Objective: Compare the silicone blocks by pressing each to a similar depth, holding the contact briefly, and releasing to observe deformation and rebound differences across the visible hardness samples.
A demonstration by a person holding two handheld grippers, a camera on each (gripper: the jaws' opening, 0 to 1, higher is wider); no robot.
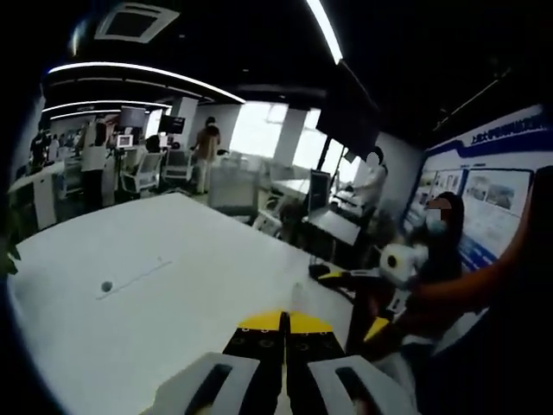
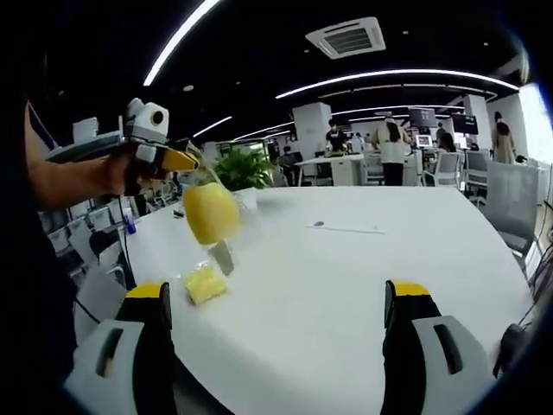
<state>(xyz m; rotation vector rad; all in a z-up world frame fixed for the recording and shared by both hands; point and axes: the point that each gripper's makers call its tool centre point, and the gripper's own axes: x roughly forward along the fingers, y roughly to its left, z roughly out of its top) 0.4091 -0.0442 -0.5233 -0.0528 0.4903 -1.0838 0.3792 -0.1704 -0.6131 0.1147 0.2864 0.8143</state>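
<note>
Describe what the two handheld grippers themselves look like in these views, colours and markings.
Left gripper: two pale grey jaws with dark slots, black toward the ends and capped with yellow tips. Right gripper: the same build, grey bodies with dark slots, black fingers, yellow tips. In the right gripper view the left gripper appears as a grey body with a yellow-tipped jaw. No cables are clearly visible.

Blue wall poster (image 1: 492, 199) carries lettering, too blurred to read.

Left hand-held gripper (image 1: 283, 333), jaws together, above white table (image 1: 155, 294); right hand-held gripper (image 1: 380, 275) beyond
</note>
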